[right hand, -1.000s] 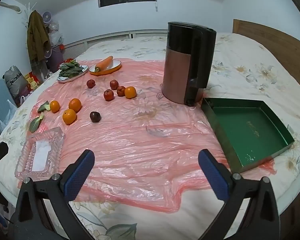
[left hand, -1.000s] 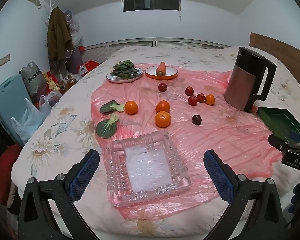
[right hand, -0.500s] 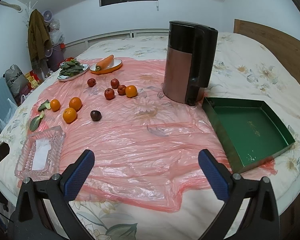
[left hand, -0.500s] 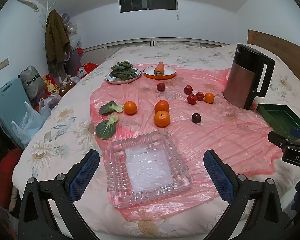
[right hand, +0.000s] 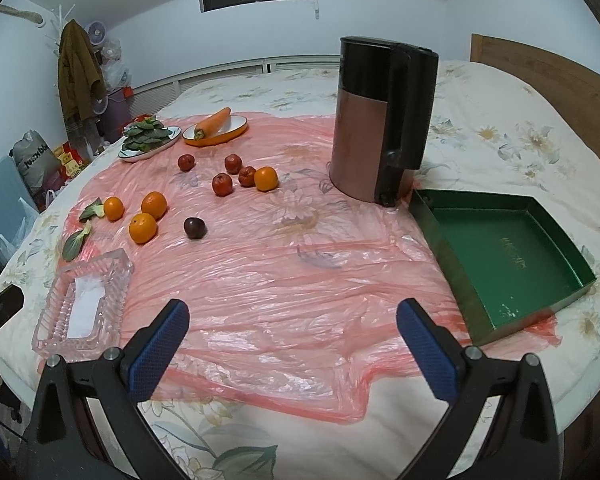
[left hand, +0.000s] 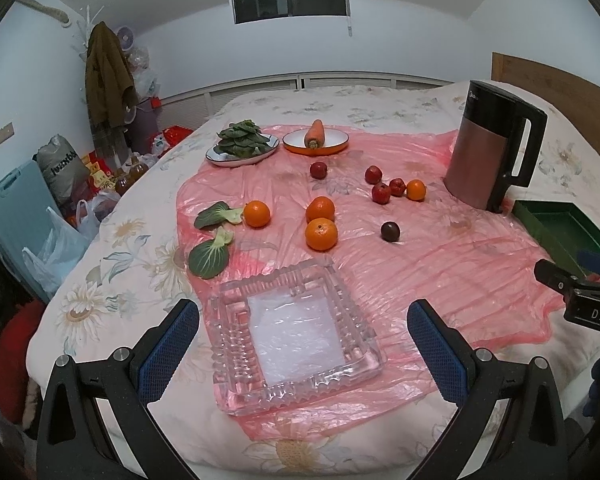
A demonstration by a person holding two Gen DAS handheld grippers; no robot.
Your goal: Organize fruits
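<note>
The green tray (left hand: 562,229) is partly covered by the right gripper's body in the left wrist view. Gold lettering on the tray floor is too small to read. The kettle (right hand: 380,120) hides the sheet behind it

Even, cool indoor light gives soft, faint shadows. Mild glare streaks the pink plastic sheet (right hand: 284,280). Both views are sharp, with fisheye bending and black corners.

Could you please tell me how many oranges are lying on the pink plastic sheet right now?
4: one beside the greens, two touching near the glass dish, one by the red fruits near the kettle. None appears hidden.
</note>
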